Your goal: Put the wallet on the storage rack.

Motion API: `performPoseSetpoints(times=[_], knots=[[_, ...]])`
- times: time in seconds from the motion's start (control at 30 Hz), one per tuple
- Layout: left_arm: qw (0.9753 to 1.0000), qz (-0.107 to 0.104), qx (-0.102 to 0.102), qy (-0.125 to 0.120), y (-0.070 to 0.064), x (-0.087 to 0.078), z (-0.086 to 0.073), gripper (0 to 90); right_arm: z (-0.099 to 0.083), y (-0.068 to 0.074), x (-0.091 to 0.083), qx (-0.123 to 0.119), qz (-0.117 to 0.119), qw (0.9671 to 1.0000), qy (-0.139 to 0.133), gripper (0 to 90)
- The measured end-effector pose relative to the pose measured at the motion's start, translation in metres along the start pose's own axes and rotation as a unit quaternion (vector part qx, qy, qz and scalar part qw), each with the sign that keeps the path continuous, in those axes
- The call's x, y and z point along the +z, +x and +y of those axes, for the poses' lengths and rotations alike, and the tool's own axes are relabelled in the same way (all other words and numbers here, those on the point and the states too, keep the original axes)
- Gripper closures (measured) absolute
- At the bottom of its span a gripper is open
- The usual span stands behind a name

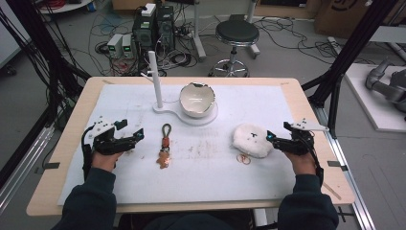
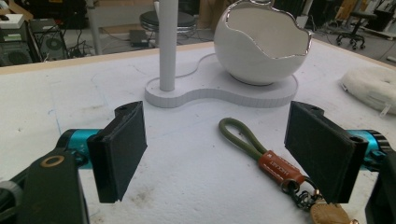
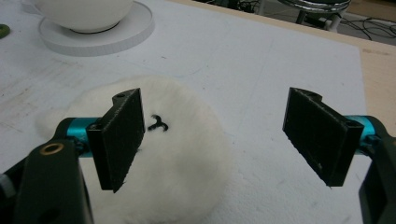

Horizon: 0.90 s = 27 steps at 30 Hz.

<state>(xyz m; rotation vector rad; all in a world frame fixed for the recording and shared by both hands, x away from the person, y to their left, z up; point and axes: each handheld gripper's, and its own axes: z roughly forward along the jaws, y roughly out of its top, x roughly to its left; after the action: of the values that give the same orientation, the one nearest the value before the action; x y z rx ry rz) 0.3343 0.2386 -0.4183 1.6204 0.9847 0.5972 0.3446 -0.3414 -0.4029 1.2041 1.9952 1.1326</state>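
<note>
Two claws rest low on the desk (image 1: 72, 124), and both have their jaws wide apart with nothing between them. The left claw (image 1: 133, 130) points toward the keychain (image 1: 164, 146), which lies flat on the white cover near the middle of the desk, in front of the stand with the bowl (image 1: 197, 99) and the post (image 1: 155, 79). In the left gripper view the green cord loop (image 2: 243, 137) lies nearest the stand, then the orange tag (image 2: 281, 169), then the small ring and the brown charm (image 2: 329, 213) just beside the right jaw. The right claw (image 1: 276, 135) sits just beside the white fluffy pad (image 1: 251, 140), with one jaw above its edge.

I judge the keychain to be light and floppy: the cord bends, and the charm will swing when lifted. The best place to hold is probably the orange tag or the cord loop beside it, because the metal ring is small and slippery. The pad looks soft and very light, so it will squash under a firm pinch.
</note>
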Motion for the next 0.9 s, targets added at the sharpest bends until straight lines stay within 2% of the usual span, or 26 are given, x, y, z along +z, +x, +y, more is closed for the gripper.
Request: performPoseSetpoints(times=[0.27, 0.4, 0.53, 0.6, 0.63, 0.67, 0.7, 0.77, 0.9], knots=[[0.9997, -0.011, 0.005, 0.019, -0.010, 0.012, -0.001, 21.2, -0.003, -0.004, 0.003, 0.007, 0.007, 0.9999, 0.006, 21.1], [0.9996, -0.015, 0.009, 0.024, -0.011, 0.013, -0.002, 21.3, -0.010, -0.006, 0.012, 0.019, 0.025, 0.9989, 0.034, 21.1], [0.9996, -0.016, 0.005, 0.023, -0.011, 0.013, -0.002, 21.6, -0.015, -0.003, 0.024, 0.033, 0.049, 0.9960, 0.068, 21.1], [0.9996, -0.015, 0.006, 0.024, -0.010, 0.013, -0.002, 21.6, -0.018, -0.002, 0.030, 0.051, 0.048, 0.9930, 0.095, 21.1], [0.9996, -0.015, 0.006, 0.024, -0.010, 0.013, -0.002, 21.6, -0.018, -0.002, 0.030, 0.051, 0.048, 0.9930, 0.095, 21.1], [0.9995, -0.015, 0.010, 0.025, -0.010, 0.012, -0.002, 21.6, -0.022, -0.004, 0.036, 0.058, 0.046, 0.9893, 0.126, 21.1], [0.9995, -0.015, 0.010, 0.025, -0.010, 0.012, -0.002, 21.6, -0.022, -0.004, 0.036, 0.058, 0.046, 0.9893, 0.126, 21.1], [0.9996, -0.016, 0.009, 0.024, -0.011, 0.011, -0.002, 21.6, -0.026, -0.005, 0.041, 0.082, 0.055, 0.9840, 0.149, 21.0], [0.9995, -0.018, 0.012, 0.025, -0.012, 0.010, -0.002, 21.7, -0.025, -0.002, 0.039, 0.072, 0.050, 0.9844, 0.153, 23.8]])
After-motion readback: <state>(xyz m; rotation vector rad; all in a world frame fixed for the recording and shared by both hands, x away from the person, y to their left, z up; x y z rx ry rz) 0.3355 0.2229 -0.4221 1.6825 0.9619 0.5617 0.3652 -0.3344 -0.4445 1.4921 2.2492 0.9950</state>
